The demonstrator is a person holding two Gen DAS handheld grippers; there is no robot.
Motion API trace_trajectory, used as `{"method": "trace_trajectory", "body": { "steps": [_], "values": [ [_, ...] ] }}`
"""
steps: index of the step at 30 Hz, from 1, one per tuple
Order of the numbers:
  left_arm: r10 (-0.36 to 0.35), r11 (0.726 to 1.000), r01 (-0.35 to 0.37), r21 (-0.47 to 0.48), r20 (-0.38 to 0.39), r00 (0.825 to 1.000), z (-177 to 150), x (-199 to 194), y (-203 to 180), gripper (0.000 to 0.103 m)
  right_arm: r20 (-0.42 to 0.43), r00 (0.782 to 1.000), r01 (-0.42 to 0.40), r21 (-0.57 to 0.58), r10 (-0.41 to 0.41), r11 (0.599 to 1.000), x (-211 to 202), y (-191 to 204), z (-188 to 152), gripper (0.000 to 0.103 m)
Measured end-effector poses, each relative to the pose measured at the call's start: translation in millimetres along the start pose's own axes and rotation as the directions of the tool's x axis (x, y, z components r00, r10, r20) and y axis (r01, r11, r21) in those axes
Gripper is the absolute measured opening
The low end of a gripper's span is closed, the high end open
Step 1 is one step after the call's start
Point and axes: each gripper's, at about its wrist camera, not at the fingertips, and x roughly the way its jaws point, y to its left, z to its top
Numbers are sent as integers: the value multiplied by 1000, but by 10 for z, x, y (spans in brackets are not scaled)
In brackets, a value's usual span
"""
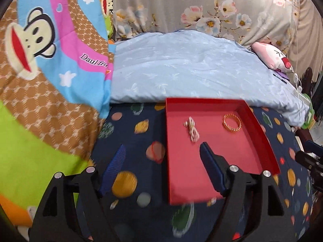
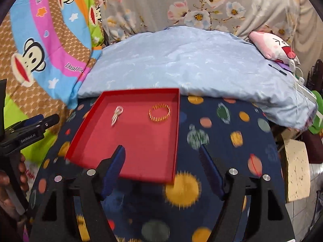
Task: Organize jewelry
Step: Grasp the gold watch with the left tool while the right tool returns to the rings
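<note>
Both my tools stand wide and empty: left tool [image 1: 162, 153], right tool [image 2: 161, 153]. The pearl piece [image 1: 191, 130] and gold bracelet [image 1: 232, 123] lie apart inside the red tray [image 1: 260, 125] on the bed. Judged: placement step done; next, withdraw or check for remaining items.

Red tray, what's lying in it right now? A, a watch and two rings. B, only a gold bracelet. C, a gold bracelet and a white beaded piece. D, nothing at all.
C: the red tray holds a gold bracelet toward its right side and a white beaded piece to the left of it, lying apart from each other.
</note>
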Motion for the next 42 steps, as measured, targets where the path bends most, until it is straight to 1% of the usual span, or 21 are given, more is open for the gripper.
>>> {"method": "trace_trajectory", "body": {
  "steps": [3, 4, 7, 9, 11, 13, 18, 22, 24, 26, 28, 31, 32, 33, 34, 35, 36, 37, 38, 40, 42],
  "values": [
    [-8, 1000, 9, 12, -13, 1000, -312, -271, 2, 75, -11, 1000, 1, 1, -1, 1000, -253, 52, -345, 73],
    [1, 1000, 0, 23, -16, 1000, -459, -379, -10, 78, -18, 1000, 6, -2, -6, 1000, -342, 82, -486, 73],
    [25, 998, -24, 56, -18, 1000, -784, -589, -34, 82, -41, 999, 4, 2, -4, 1000, -510, 155, -834, 73],
    [26, 997, -24, 68, -27, 999, -976, -689, -55, 85, -56, 998, 5, 10, -4, 1000, -581, 204, -1033, 73],
    [16, 998, -13, 64, -53, 998, -1185, -753, -62, 86, -74, 997, -3, 24, 4, 1000, -633, 243, -1232, 73],
    [-3, 999, 7, 46, -98, 995, -1391, -764, -57, 86, -98, 995, -21, 42, 25, 999, -662, 277, -1413, 73],
    [-16, 1000, 14, -12, -172, 985, -1707, -663, -62, 86, -120, 993, -7, 56, 14, 998, -715, 345, -1716, 73],
    [-31, 998, 20, -57, -195, 980, -1795, -554, -106, 86, -134, 991, -14, 88, 26, 996, -709, 317, -1812, 73],
    [-56, 997, 42, -68, -212, 976, -1823, -506, -159, 86, -138, 990, -21, 104, 36, 994, -700, 298, -1807, 73],
    [-99, 993, 80, -90, -226, 969, -1817, -446, -223, 85, -137, 990, -28, 113, 43, 993, -700, 299, -1821, 73],
    [-108, 991, 87, -99, -231, 967, -1798, -393, -271, 77, -139, 989, -27, 111, 43, 993, -687, 308, -1819, 73],
    [-124, 988, 94, -123, -265, 956, -1793, -241, -332, 70, -143, 988, -34, 117, 51, 993, -653, 308, -1824, 73],
    [-118, 988, 86, -128, -269, 956, -1799, -215, -337, 70, -144, 988, -36, 119, 53, 992, -648, 308, -1822, 73],
    [-95, 991, 67, -114, -258, 961, -1796, -218, -361, 68, -145, 988, -37, 120, 55, 992, -640, 306, -1822, 73],
    [-90, 992, 63, -108, -261, 961, -1792, -210, -374, 63, -145, 988, -39, 121, 56, 992, -635, 300, -1822, 73],
    [-84, 993, 58, -107, -258, 963, -1792, -211, -373, 62, -146, 988, -40, 123, 58, 992, -626, 296, -1822, 73],
    [-82, 993, 58, -103, -254, 964, -1795, -216, -372, 55, -146, 987, -42, 125, 61, 991, -617, 292, -1822, 73],
    [-88, 993, 64, -101, -252, 964, -1790, -218, -359, 45, -147, 987, -44, 126, 62, 991, -611, 287, -1820, 73],
    [-95, 992, 72, -100, -252, 963, -1786, -222, -347, 39, -148, 987, -45, 127, 64, 991, -597, 286, -1821, 73],
    [-131, 989, 107, -106, -257, 958, -1779, -227, -325, 23, -151, 986, -47, 129, 67, 991, -572, 287, -1819, 73],
    [-147, 987, 125, -99, -255, 956, -1777, -242, -324, 16, -154, 986, -49, 127, 69, 991, -552, 293, -1815, 73]
  ]
}}
